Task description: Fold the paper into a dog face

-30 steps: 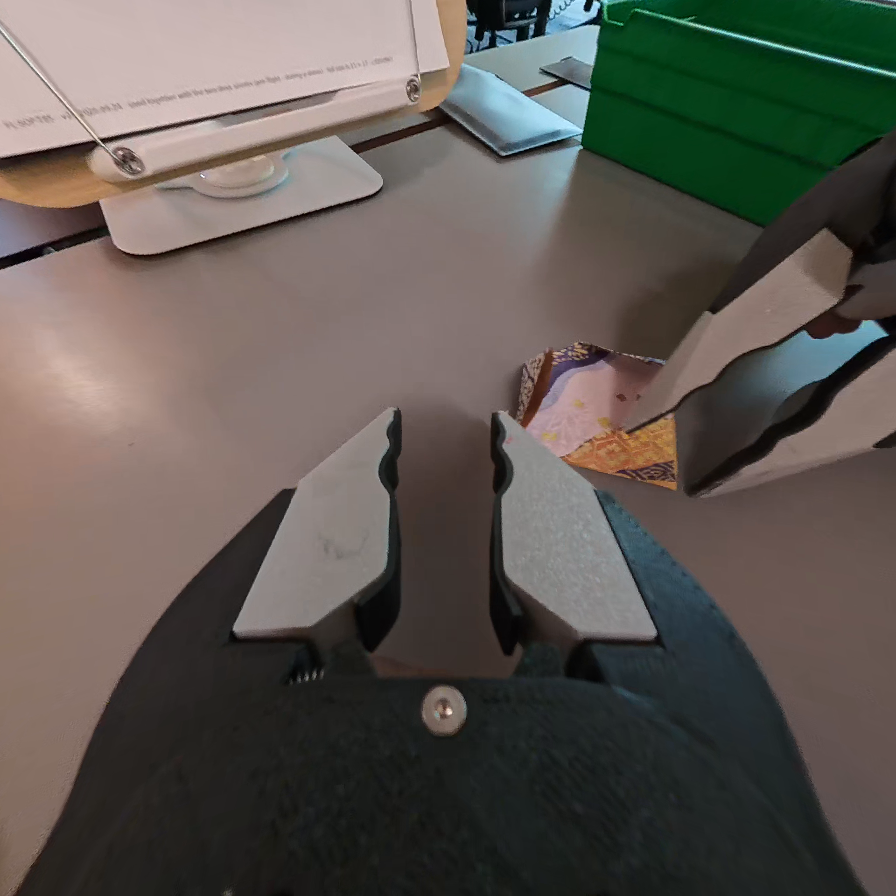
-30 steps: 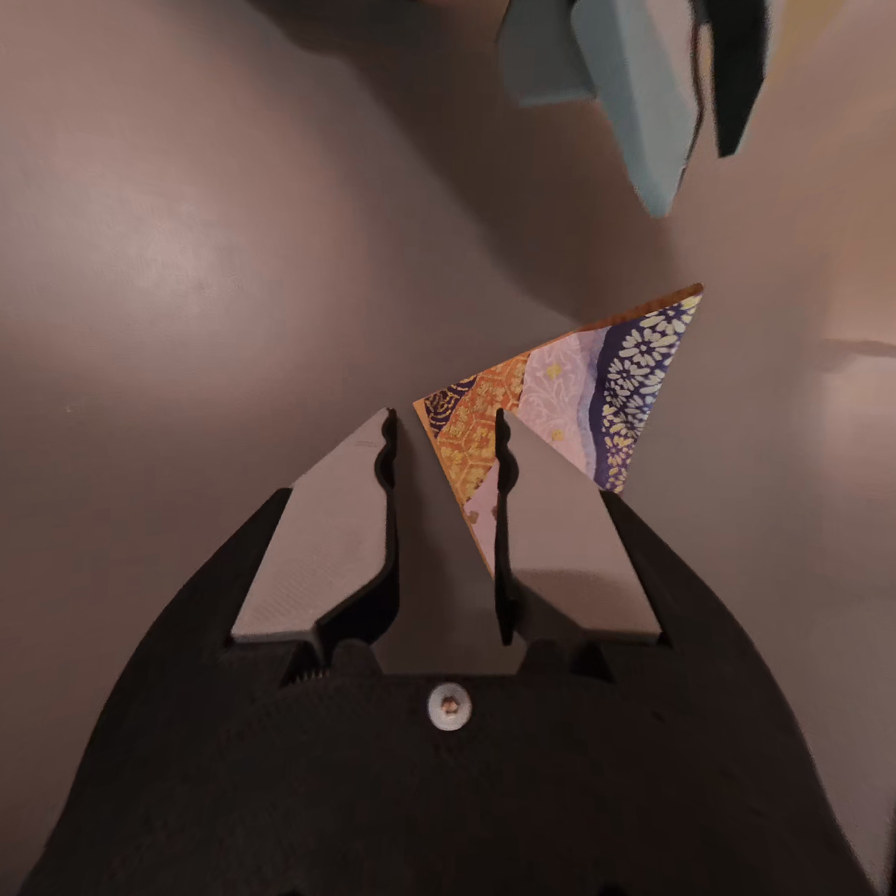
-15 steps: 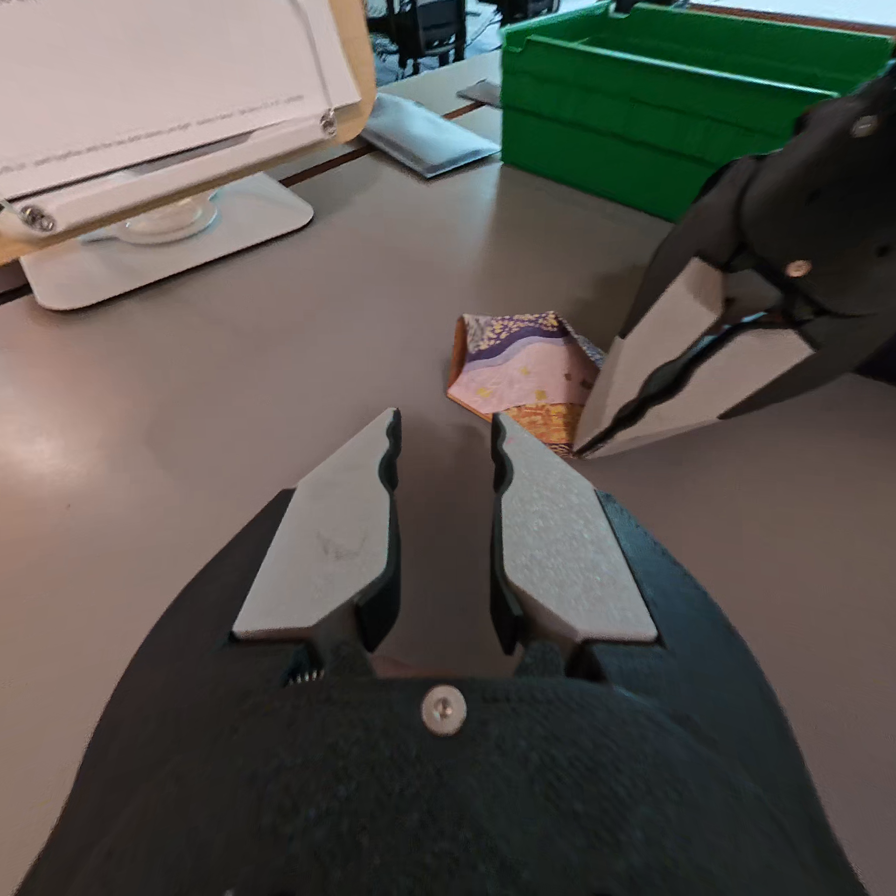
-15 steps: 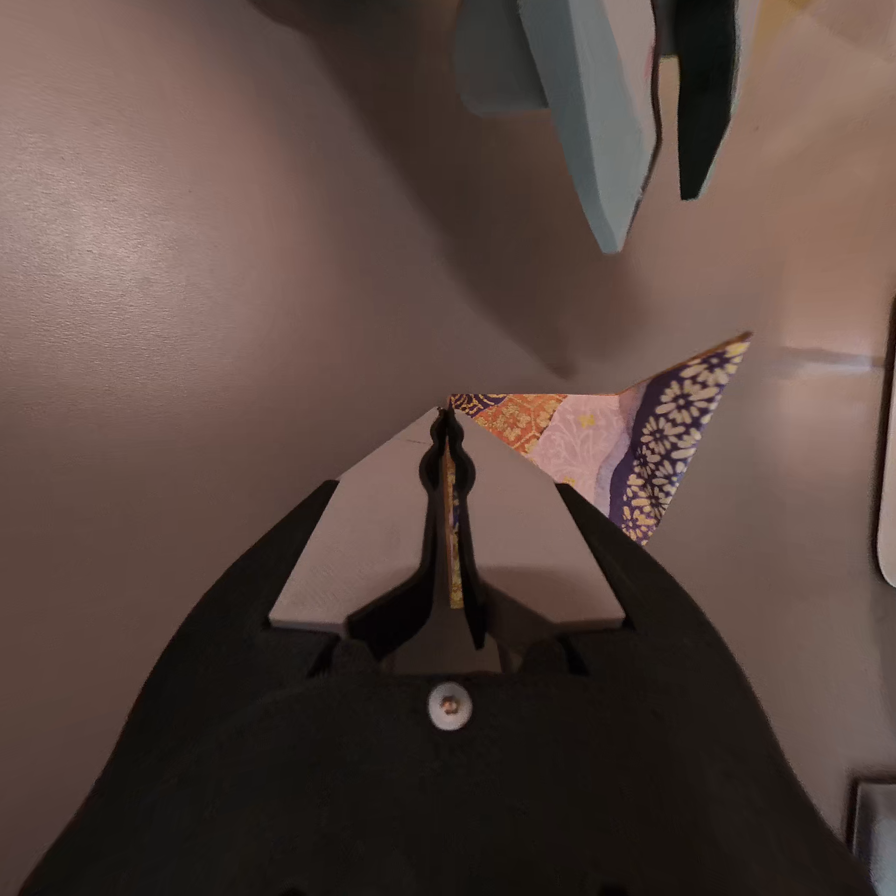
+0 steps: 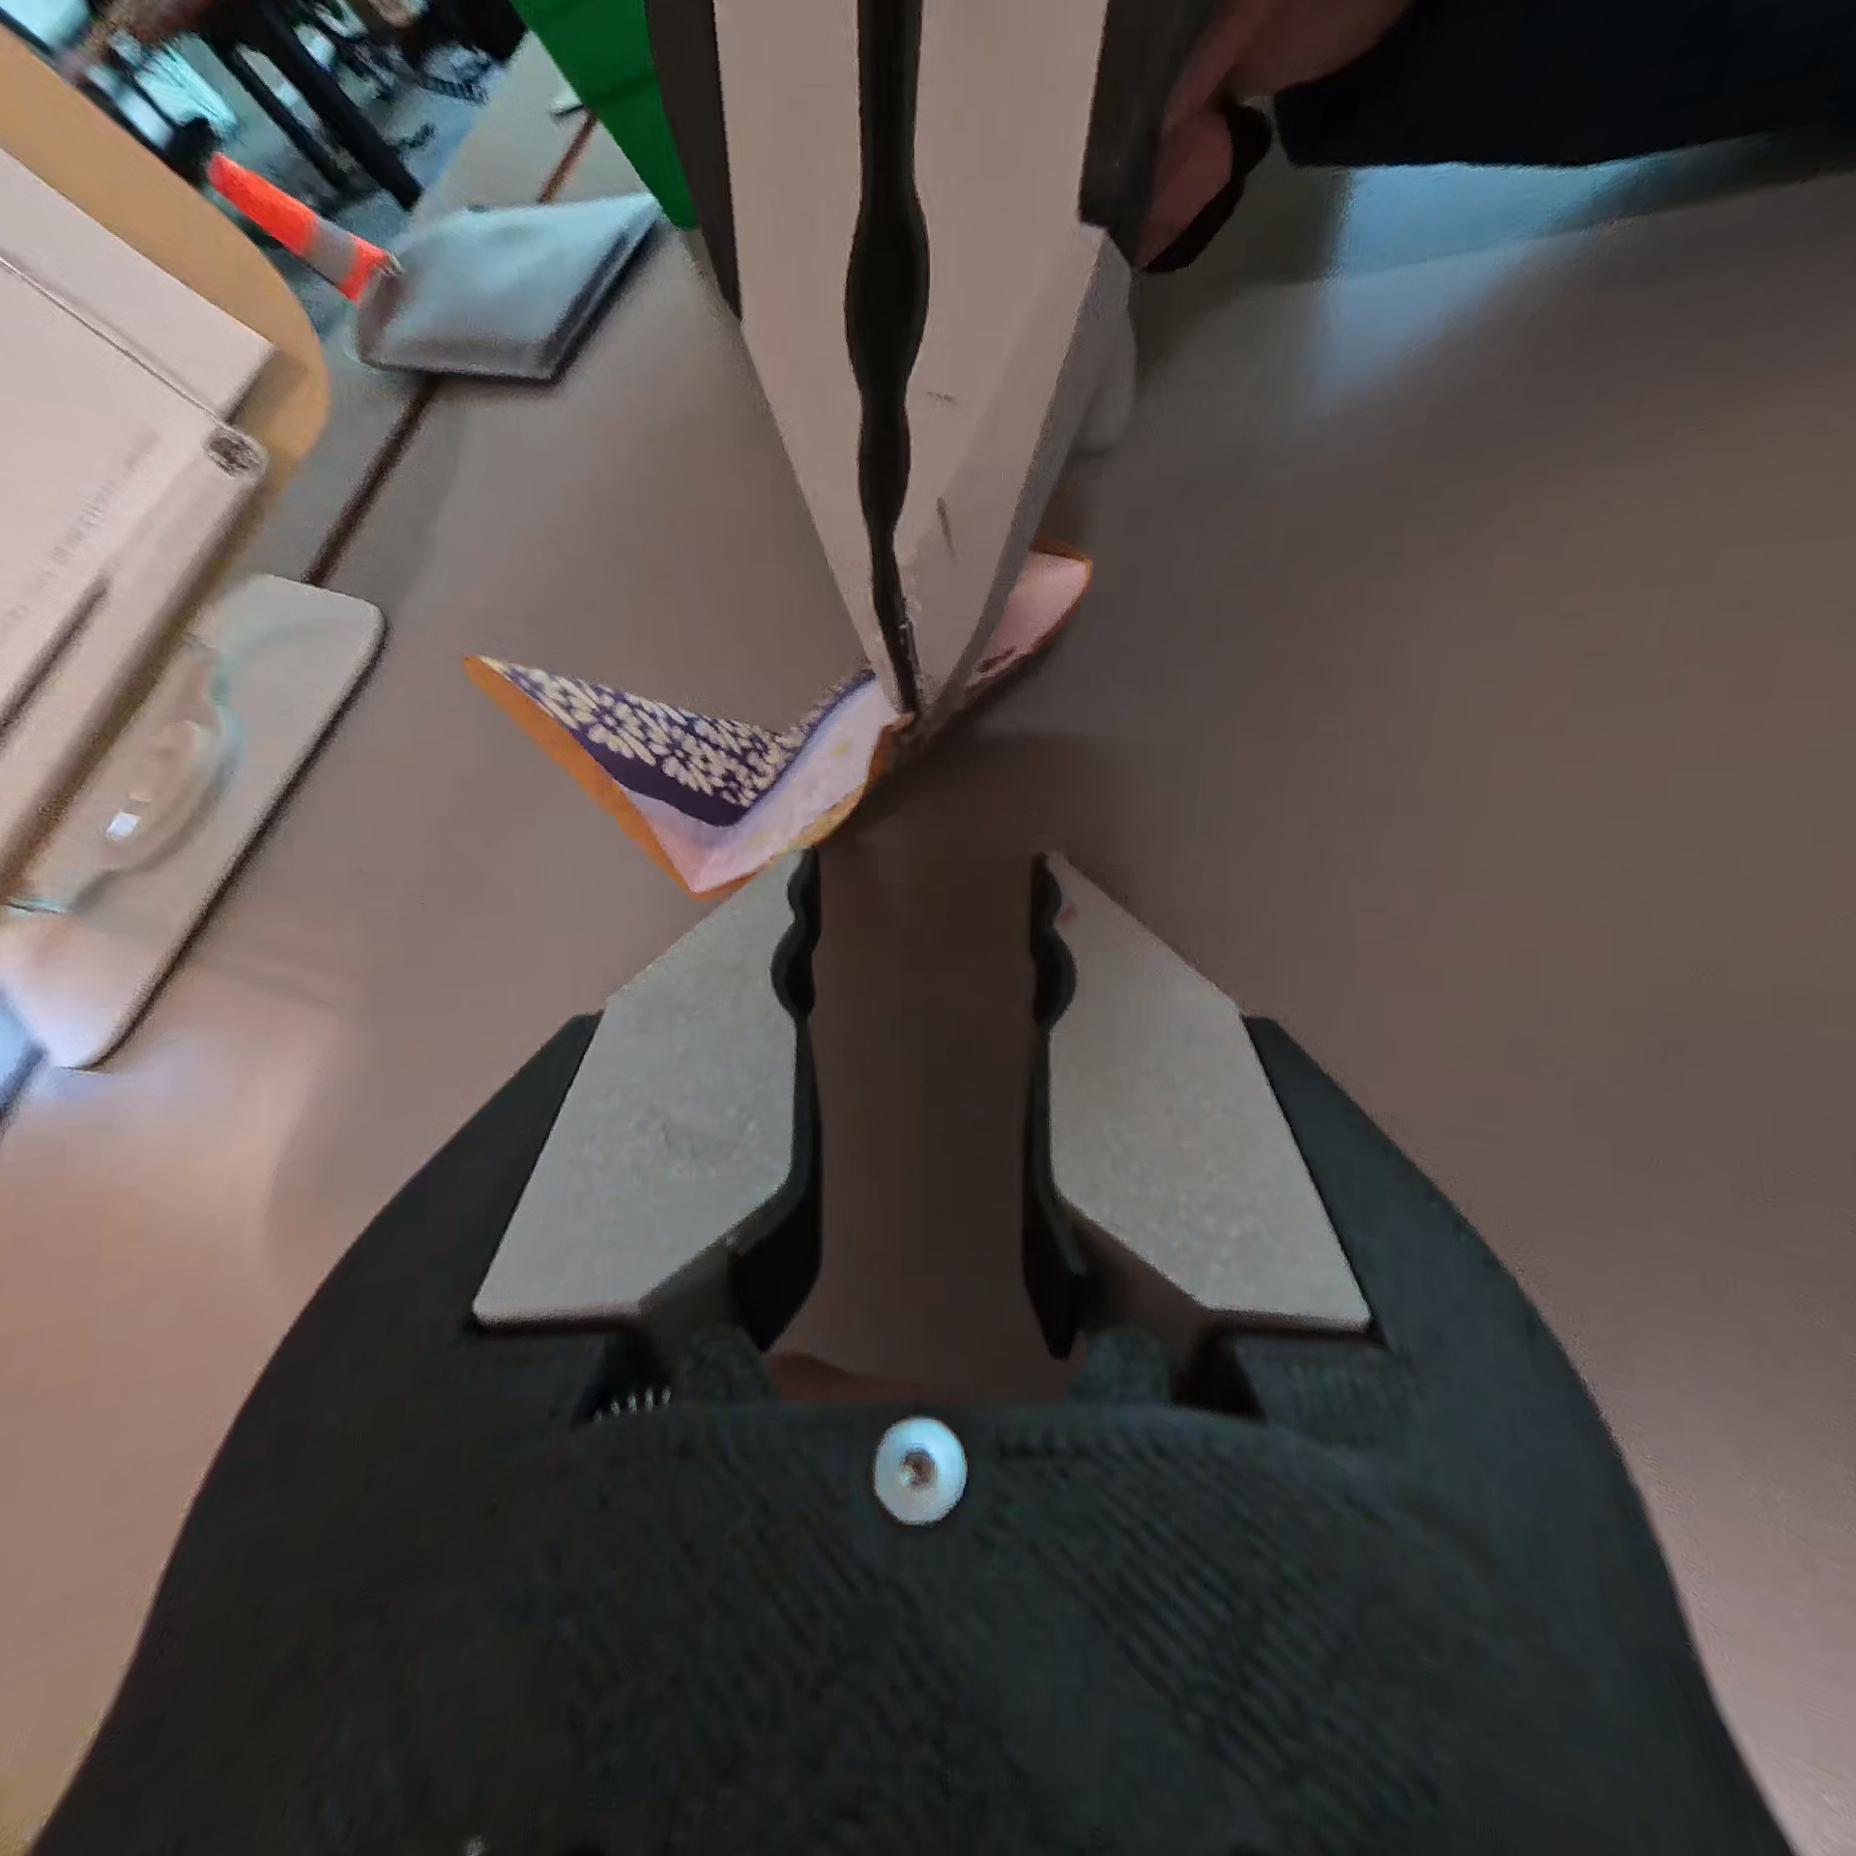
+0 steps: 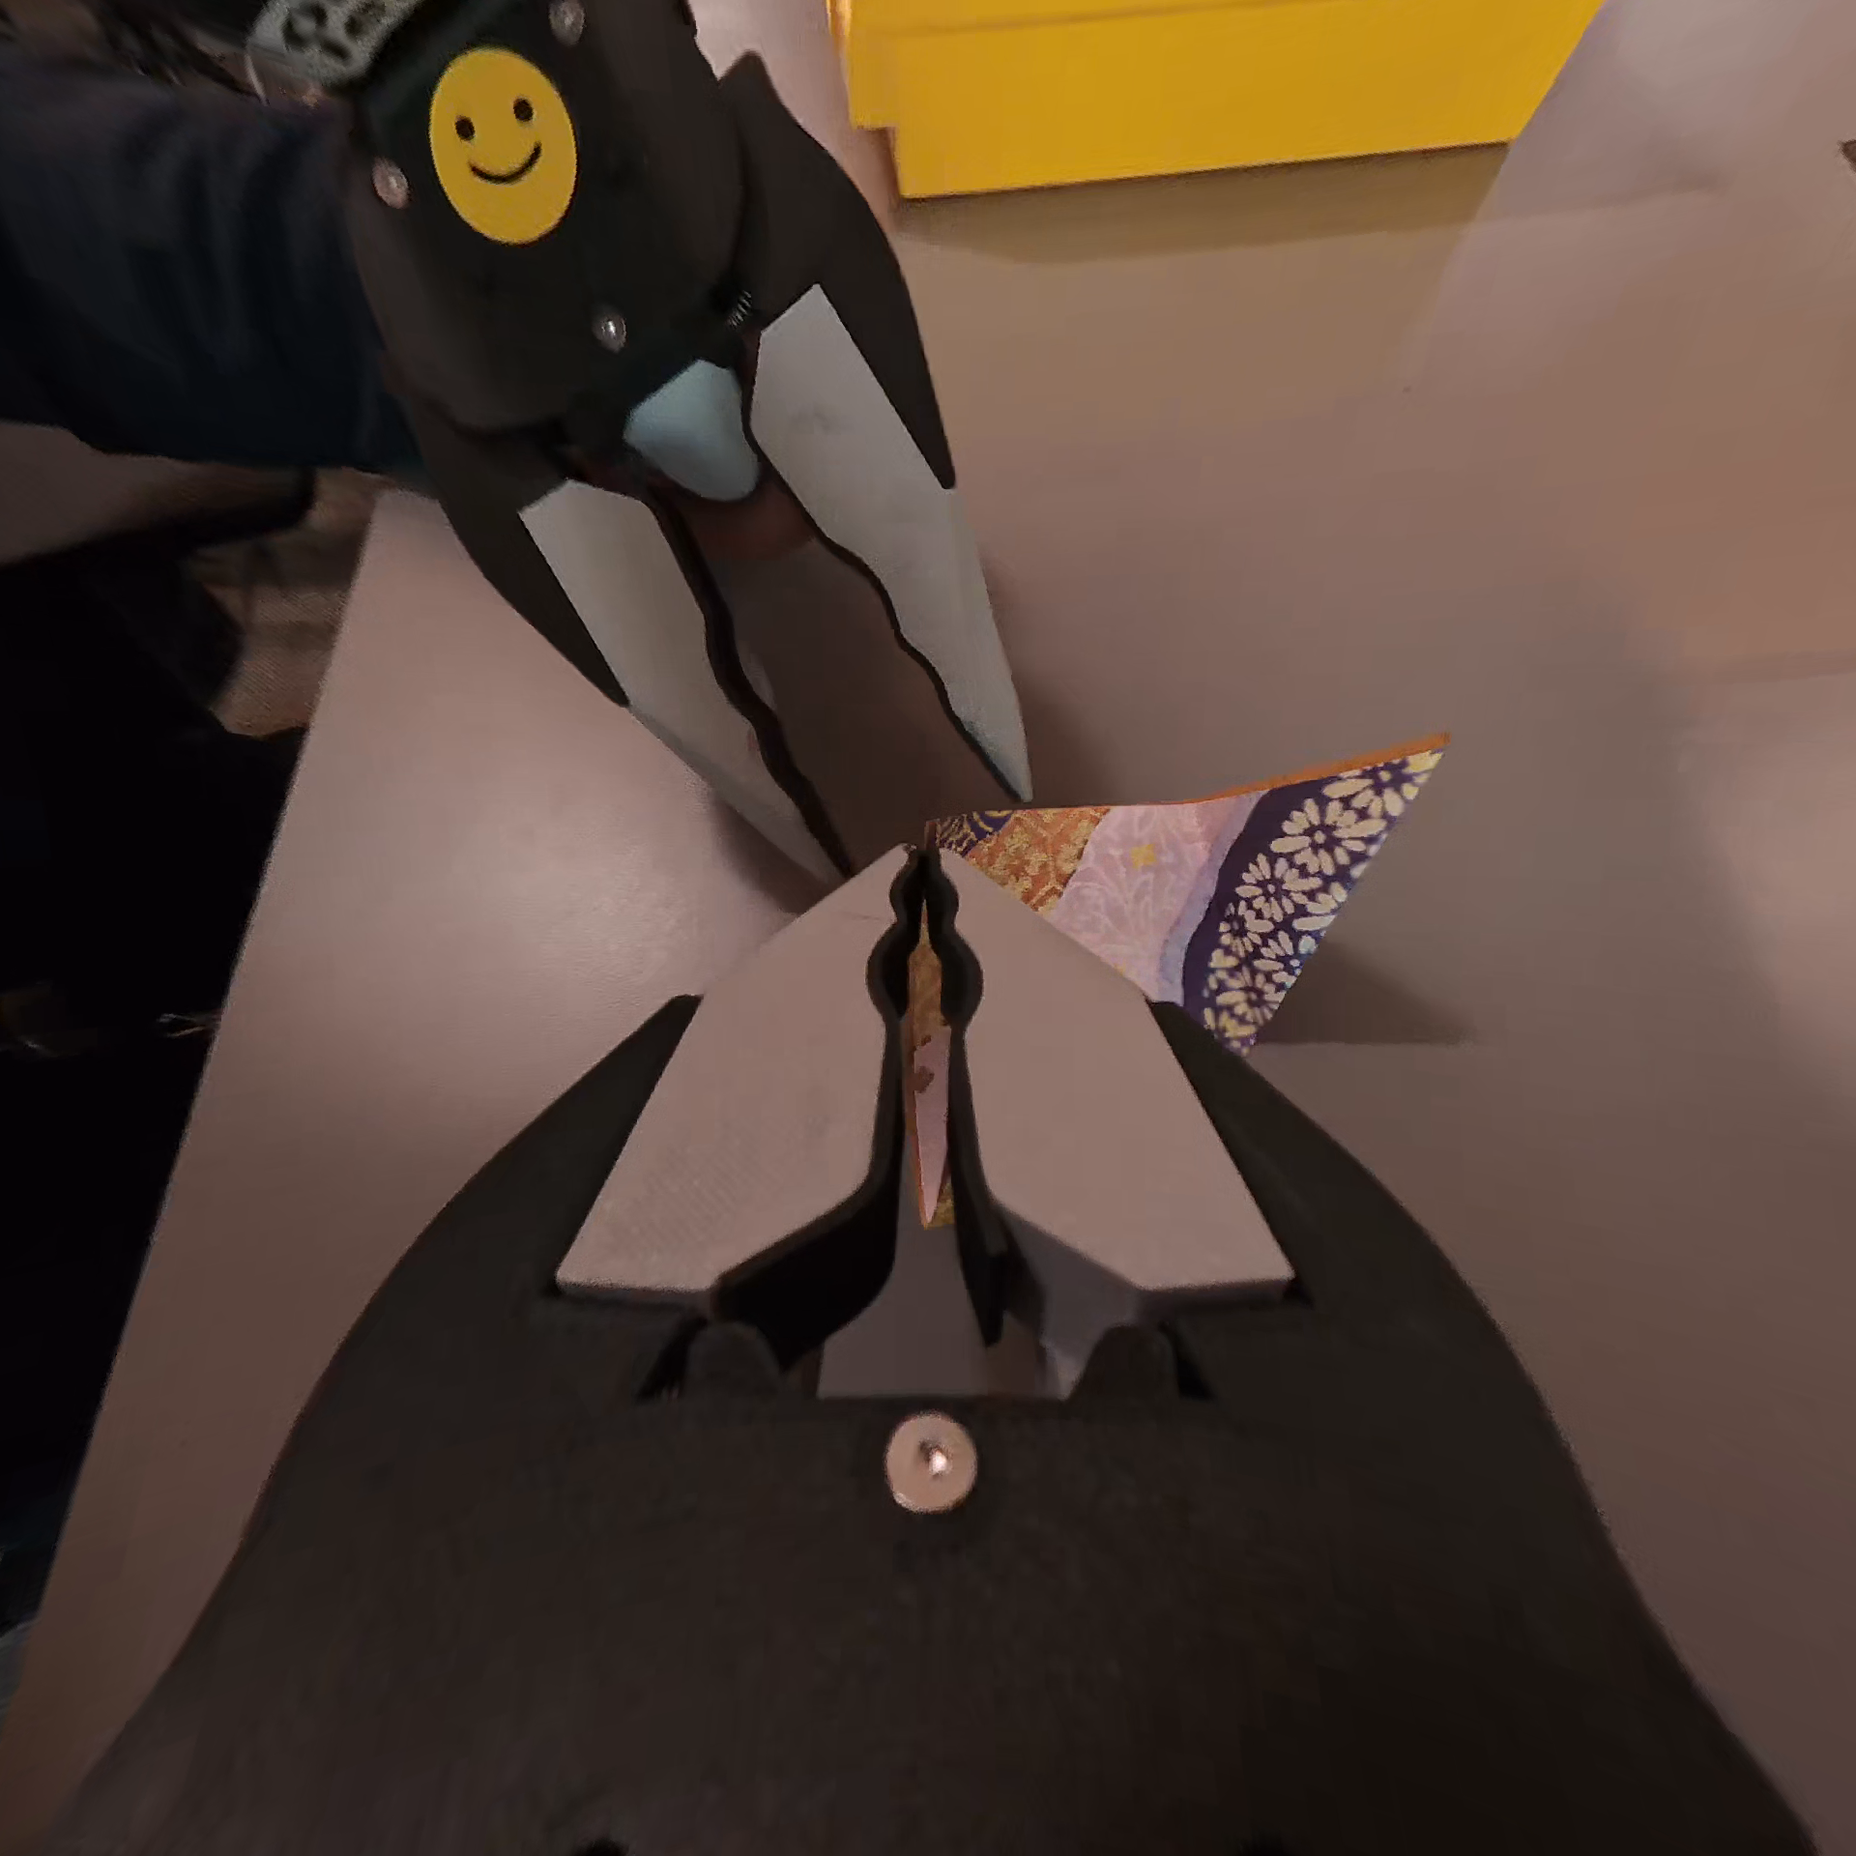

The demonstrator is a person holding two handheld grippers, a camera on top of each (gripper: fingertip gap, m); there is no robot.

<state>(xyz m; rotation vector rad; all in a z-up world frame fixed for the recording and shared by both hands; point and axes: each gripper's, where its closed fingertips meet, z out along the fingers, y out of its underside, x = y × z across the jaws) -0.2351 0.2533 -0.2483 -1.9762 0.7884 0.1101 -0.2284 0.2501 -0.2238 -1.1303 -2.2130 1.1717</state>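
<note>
Since a second ago, your right gripper [image 6: 922, 874] has closed on one corner of the paper [image 6: 1205, 884] and raised it off the grey table [image 6: 1506, 502], and your left gripper [image 5: 919, 884] has swung round to face it from just in front of the paper. Patterned in purple, orange and white, the folded paper now stands partly on edge, its flowered point jutting out to one side of the pinching tips while its lower edge appears to rest on the table. To fold this flap well, you should probably keep the pinch close to the corner, carry the flap over slowly, and set the left tips on the paper's body so the crease cannot slide. Your right gripper's fingers [image 6: 1065, 1085] are pressed together on the paper, a strip of it showing in the slit between them. Your left gripper's fingers [image 5: 693, 1135] are spread with bare table between them, holding nothing, their tips just short of the paper's nearest point. Beyond the paper sits a yellow bin [image 6: 1185, 90].
</note>
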